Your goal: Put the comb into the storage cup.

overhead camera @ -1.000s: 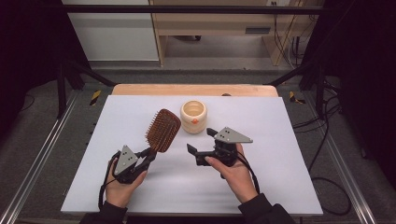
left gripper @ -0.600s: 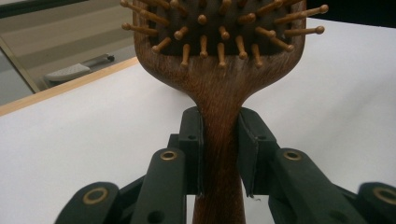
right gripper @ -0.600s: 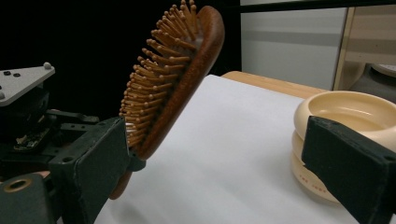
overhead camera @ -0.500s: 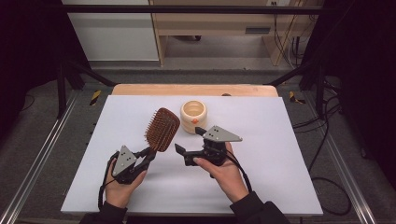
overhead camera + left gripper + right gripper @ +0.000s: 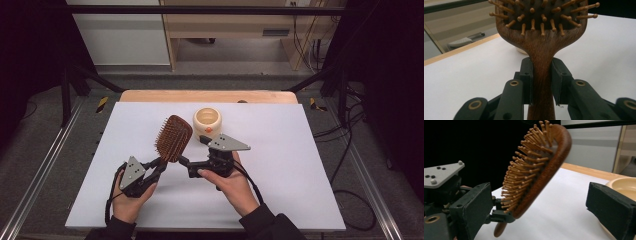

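Dark wood, oval and peg-bristled, the hairbrush (image 5: 173,138) tilts above the white counter (image 5: 300,150), its handle clamped in the left gripper (image 5: 159,165) (right gripper (image 5: 183,163) gaping beside it).

- Hairbrush (image 5: 173,138) sits centre frame in my left gripper (image 5: 150,170), head raised toward upper right.
- Bowl (image 5: 207,120) on the table (image 5: 300,150), just right of and behind the brush head.
- My right gripper (image 5: 187,167) is right of the handle, below the bowl.
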### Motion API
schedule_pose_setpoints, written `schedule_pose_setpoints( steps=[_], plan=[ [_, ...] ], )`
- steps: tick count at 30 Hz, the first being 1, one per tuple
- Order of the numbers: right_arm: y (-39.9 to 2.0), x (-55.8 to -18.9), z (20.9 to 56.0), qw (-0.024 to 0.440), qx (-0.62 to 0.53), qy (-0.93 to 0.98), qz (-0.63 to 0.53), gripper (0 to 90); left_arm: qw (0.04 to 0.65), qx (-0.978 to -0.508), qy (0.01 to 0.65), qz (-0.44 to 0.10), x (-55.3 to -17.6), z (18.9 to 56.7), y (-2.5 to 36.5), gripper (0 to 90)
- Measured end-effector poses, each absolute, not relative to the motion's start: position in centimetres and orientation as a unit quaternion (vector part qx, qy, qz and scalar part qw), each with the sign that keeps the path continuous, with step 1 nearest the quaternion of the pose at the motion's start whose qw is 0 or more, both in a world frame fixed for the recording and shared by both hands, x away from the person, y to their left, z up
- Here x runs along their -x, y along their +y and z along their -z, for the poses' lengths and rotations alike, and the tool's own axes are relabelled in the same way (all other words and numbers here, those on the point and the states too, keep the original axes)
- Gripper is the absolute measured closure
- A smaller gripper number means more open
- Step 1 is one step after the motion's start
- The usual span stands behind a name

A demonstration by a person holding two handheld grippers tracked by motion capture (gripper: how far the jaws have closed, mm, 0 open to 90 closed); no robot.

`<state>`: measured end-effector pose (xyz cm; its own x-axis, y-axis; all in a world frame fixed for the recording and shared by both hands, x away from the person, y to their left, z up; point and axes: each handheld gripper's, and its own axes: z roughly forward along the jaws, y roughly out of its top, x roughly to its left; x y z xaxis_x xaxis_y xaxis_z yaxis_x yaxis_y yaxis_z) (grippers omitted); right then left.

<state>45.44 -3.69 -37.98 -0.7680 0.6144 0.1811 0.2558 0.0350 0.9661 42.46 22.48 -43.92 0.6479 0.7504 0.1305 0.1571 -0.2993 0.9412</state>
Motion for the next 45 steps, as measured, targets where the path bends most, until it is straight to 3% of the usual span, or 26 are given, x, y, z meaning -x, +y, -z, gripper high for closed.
schedule_pose_setpoints(
  steps=[31,45],
  plan=[
    [-1.8,-46.4,36.6,0.106,-0.323,0.682,-0.648,18.7,0.513,-0.758,0.270,-0.299,-41.7,43.7,21.3,72.9],
    [-2.1,-47.0,36.4,0.084,-0.335,0.669,-0.658,31.5,0.519,-0.754,0.269,-0.298,-41.7,43.7,21.4,72.9]
  ],
)
